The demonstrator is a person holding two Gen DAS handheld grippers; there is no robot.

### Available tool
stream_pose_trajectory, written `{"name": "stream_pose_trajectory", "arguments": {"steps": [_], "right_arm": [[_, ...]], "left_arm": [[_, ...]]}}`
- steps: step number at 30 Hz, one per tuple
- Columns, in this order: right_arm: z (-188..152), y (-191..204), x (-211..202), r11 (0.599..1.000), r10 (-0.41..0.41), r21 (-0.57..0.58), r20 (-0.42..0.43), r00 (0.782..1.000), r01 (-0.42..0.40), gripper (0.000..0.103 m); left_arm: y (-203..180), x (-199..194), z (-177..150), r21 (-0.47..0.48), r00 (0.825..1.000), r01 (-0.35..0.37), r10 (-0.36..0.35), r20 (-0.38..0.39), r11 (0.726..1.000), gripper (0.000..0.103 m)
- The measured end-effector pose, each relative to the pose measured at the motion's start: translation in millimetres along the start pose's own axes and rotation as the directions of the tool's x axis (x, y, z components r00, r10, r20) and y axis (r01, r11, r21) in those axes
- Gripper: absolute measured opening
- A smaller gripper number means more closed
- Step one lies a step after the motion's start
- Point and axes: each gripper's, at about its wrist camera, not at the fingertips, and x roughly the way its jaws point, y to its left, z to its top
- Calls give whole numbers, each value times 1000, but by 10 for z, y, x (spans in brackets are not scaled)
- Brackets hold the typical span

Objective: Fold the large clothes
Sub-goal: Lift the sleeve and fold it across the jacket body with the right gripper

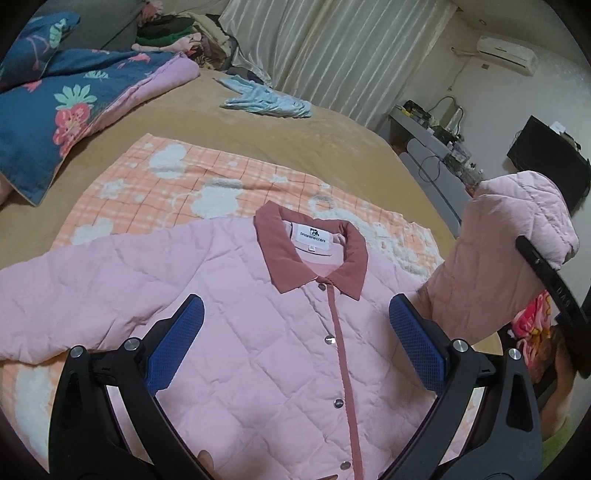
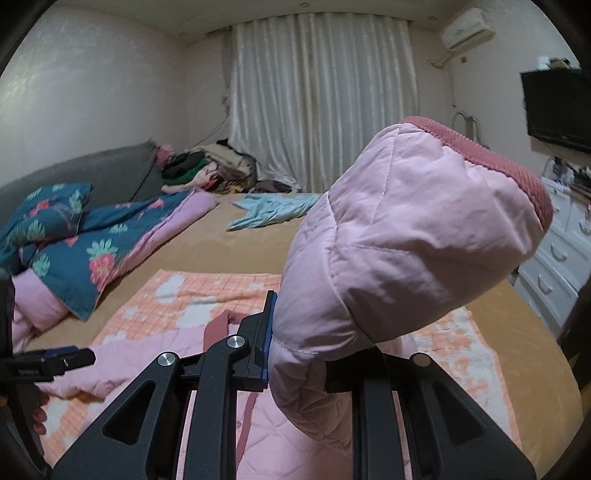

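A pink quilted jacket (image 1: 258, 332) with a dusty-red collar (image 1: 310, 254) lies front-up and buttoned on an orange checked blanket (image 1: 184, 184). My left gripper (image 1: 297, 306) hovers open over the chest, blue pads (image 1: 177, 339) apart on either side of the button strip. The jacket's right sleeve (image 2: 406, 229) is lifted off the bed, its red cuff uppermost. My right gripper (image 2: 295, 350) is shut on this sleeve, whose padding bulges over and hides the right finger. In the left wrist view the raised sleeve (image 1: 517, 229) stands at the right, with the right gripper's black finger (image 1: 546, 280) across it.
The blanket rests on a tan bed (image 1: 332, 140). A blue floral quilt (image 1: 55, 99) lies at the left, a light blue garment (image 1: 266, 99) further back, piled clothes (image 1: 173, 33) at the far end. A white dresser (image 2: 554, 266) and wall TV (image 2: 557, 107) stand right.
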Motion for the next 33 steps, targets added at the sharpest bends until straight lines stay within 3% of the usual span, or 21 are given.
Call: {"name": "stream_pose_trajectory", "arguments": {"steps": [15,22,28,31,33], "right_arm": [[-505,717,726,990,86,-101,-131,988,-100,18],[-855,1063,1118,982,126,-112,-224,967,-154,19],[-1208,1369,1334,966,168,-136,-315,934,-220,28],[-1335,1541,1365,955,193,-152,-339,921,-256,36],[-1387,1607,1366,949,205,-157,-352,913,-274,47]], "left_arm": [[532,222,-157,-146,998,9,-17,-52,989,94],[801,280,-210,-187,998,29,-39,-52,982,94],[913,366,-255,-203,996,39,-54,-66,978,94],[982,430,-281,-228,995,42,-62,-81,973,94],[1019,477,-305,-241,994,41,-64,-91,970,94]]}}
